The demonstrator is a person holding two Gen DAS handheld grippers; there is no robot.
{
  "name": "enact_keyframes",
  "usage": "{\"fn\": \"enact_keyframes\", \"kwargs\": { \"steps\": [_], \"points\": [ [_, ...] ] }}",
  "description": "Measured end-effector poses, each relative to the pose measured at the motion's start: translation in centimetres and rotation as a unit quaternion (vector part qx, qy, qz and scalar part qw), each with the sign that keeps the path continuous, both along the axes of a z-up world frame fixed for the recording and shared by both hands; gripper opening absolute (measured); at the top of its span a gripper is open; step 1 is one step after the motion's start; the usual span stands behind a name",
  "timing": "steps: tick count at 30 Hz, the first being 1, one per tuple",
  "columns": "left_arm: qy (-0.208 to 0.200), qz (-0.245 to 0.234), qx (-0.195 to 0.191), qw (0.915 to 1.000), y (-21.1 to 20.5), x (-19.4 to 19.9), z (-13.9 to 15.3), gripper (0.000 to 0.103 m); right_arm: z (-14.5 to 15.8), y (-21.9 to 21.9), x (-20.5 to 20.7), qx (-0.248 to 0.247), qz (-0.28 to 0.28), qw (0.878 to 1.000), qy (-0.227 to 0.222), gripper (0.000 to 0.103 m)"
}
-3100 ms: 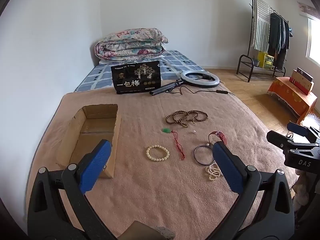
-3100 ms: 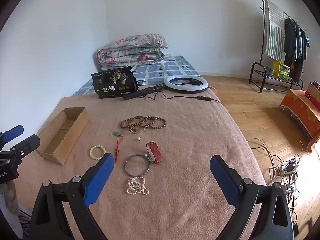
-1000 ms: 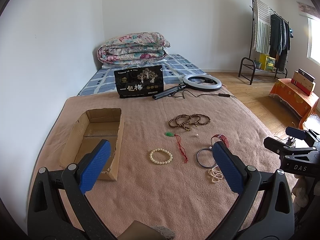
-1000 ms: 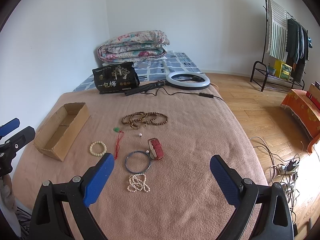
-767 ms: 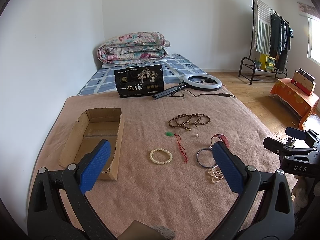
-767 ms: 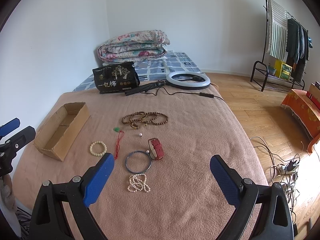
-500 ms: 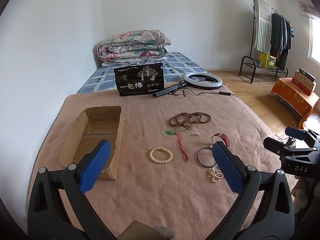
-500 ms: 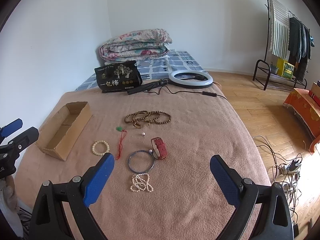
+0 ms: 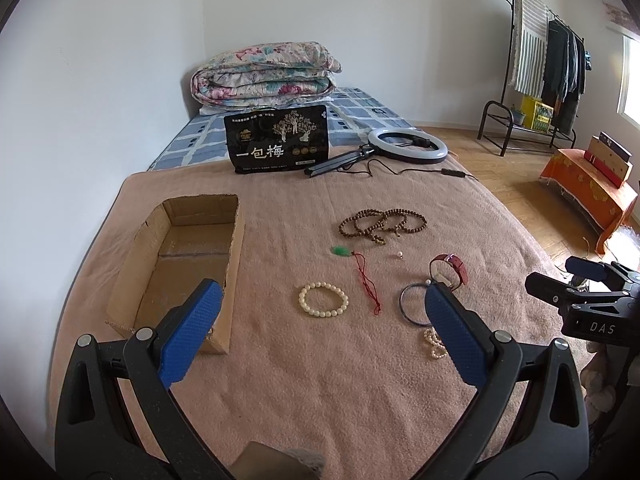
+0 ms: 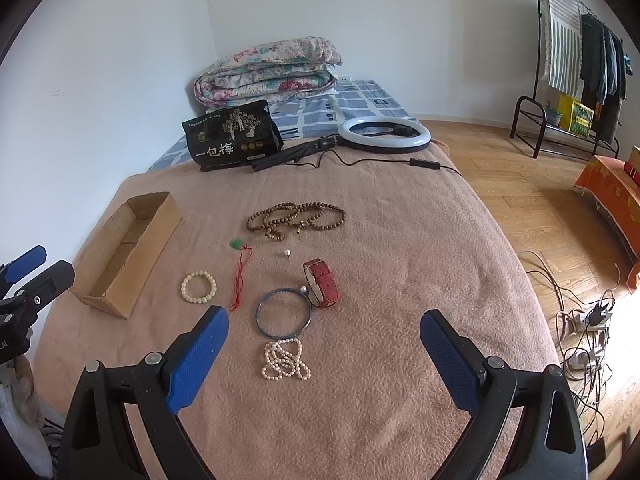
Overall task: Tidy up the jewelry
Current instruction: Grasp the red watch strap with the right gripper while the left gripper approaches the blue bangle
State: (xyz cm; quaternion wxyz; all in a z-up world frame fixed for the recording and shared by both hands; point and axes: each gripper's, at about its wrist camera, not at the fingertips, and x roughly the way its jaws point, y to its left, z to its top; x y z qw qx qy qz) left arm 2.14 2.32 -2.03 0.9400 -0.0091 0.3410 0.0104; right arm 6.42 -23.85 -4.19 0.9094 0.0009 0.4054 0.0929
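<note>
Overhead, left tongs spread wide and released, gripping nothing, above the brown blanket on the bed. Right tongs likewise released and empty. Scattered on the blanket: cream bead bracelet, green pendant on red cord, brown wooden beads, blue bangle touching the red watch, pearl strand just below the bangle. Open cardboard box lying well left of the jewelry.
</note>
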Motion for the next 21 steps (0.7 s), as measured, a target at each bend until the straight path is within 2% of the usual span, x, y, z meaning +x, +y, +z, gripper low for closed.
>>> {"fn": "enact_keyframes", "kwargs": {
  "steps": [2,6,11,14,18,21],
  "points": [
    [0.01,0.002,0.006,0.9999,0.1,0.4,-0.7,0.103,-0.4,-0.2,0.4,0.0,0.0,1.0,0.008,0.094],
    [0.024,0.007,0.017,0.9995,0.2,1.1,-1.8,0.103,-1.3,-0.4,1.4,-0.028,-0.015,0.999,0.019,0.094],
    [0.044,0.007,0.011,0.9989,0.6,1.9,-3.1,0.103,-3.1,-0.6,3.2,-0.03,0.001,0.998,0.061,0.093],
    [0.065,0.004,0.008,0.9978,0.8,2.6,-4.1,0.096,-3.7,-0.5,4.0,-0.036,0.007,0.997,0.072,0.093],
    [0.095,-0.003,-0.007,0.9955,0.7,3.9,-5.3,0.09,-4.2,-0.5,5.4,-0.002,0.023,0.996,0.092,0.09],
    [0.105,-0.016,-0.003,0.9943,0.1,4.6,-5.8,0.084,-4.3,0.3,6.5,-0.016,0.038,0.995,0.087,0.09]
  ]
}}
